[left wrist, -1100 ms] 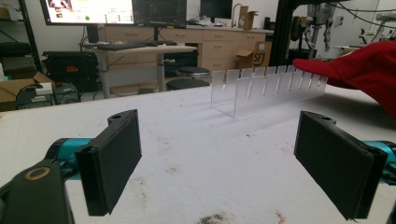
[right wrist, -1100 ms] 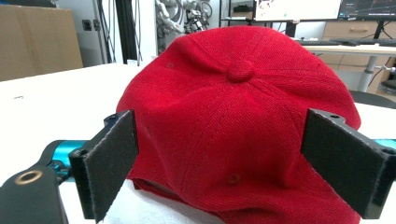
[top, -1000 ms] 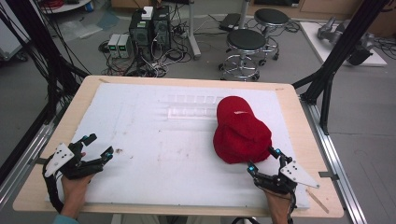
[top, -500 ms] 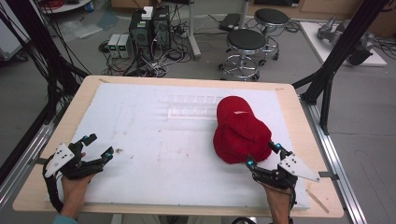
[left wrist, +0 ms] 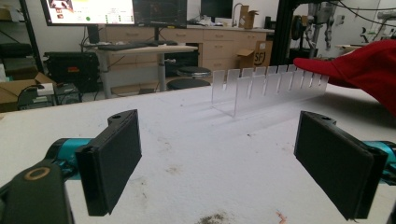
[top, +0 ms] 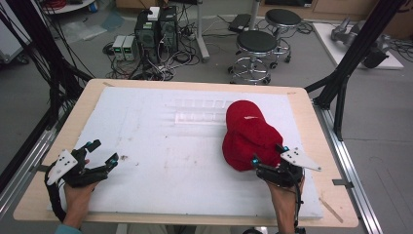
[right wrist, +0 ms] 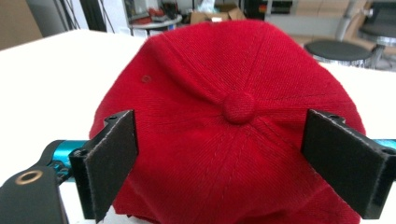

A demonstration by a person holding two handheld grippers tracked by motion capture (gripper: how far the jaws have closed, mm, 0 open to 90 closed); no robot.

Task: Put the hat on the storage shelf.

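- Red cotton baseball cap: lies crown-up on the right half of the white foam-covered counter, its stiff brim pointing to the far side and resting beside the clear slotted acrylic rack.
- Right gripper: sits at the near edge of the cap. Its fingers stand wide apart, one on each side of the crown, and in the right gripper view they are not yet pressing the cloth.
- Left gripper: rests at the near left of the counter, well apart from the cap. Its fingers are likewise spread, with nothing between them.
- Handling, as judged from the woven twill and stitched panels: the cap is light and soft. The crown will likely collapse and fold under a pinch rather than resist it, and cloth of this weave should not slip much on the black pads.
- Where to hold: the crown near the top button offers loose fabric that gathers easily. The brim is the one stiff part and would give a firmer, flatter hold if the cap must keep its shape.
- Risk: a pinch on one panel alone may let the cap hang and swing; the nearby rack looks thin and easily knocked.
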